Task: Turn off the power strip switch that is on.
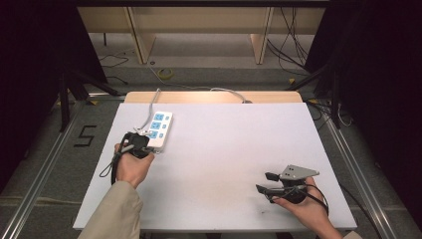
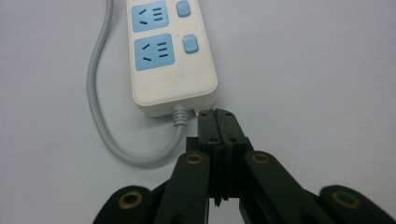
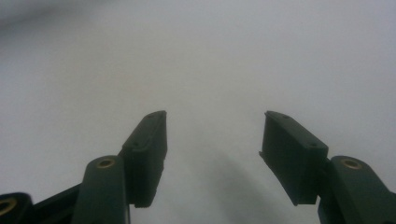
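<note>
Power strip (image 2: 173,56) lies beside the left gripper (image 2: 217,114), jaws clenched, seemingly empty; right gripper (image 3: 212,126) released.

White three-socket power strip (image 2: 166,56) on the white table (image 1: 224,164), just ahead of the left gripper (image 2: 218,114), grey cable (image 2: 100,116) looping to its left, right gripper (image 1: 263,182) well apart.

At lower centre we see the left gripper (image 2: 218,113) with jaws pressed together, tips just beside the near end of a white power strip (image 2: 173,60) whose grey cord (image 2: 100,121) loops left.
</note>
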The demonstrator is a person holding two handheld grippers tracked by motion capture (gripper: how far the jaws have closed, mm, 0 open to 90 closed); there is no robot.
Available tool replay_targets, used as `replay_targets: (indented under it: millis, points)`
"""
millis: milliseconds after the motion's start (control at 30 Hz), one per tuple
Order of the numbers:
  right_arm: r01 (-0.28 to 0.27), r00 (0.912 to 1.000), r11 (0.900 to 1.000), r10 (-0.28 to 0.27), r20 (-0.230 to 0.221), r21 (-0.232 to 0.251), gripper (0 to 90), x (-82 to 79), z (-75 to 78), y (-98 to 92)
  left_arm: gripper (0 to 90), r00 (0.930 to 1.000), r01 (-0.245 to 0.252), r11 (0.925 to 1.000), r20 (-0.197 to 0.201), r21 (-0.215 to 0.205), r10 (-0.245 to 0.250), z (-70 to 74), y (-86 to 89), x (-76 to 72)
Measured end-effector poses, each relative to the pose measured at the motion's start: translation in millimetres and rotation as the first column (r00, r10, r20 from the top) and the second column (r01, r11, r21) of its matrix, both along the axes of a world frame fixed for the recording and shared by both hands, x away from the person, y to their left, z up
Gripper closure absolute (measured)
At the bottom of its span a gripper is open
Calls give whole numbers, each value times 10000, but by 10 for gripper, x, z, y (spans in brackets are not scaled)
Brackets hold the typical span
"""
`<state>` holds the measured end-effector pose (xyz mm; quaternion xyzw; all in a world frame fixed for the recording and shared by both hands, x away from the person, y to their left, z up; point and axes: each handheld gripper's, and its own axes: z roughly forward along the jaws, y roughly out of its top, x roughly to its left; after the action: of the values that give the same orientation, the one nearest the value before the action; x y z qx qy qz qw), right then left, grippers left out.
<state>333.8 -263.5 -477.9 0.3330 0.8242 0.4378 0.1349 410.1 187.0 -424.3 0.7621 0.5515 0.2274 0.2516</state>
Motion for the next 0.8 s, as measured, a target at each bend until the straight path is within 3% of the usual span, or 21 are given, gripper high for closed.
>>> replay_targets:
  millis: [800]
  points:
    - [-21, 10000, 10000, 21, -9, -41, 412, 4, -1, -1, 899, 9999, -102, 9999, -37, -13, 102, 42, -26, 145]
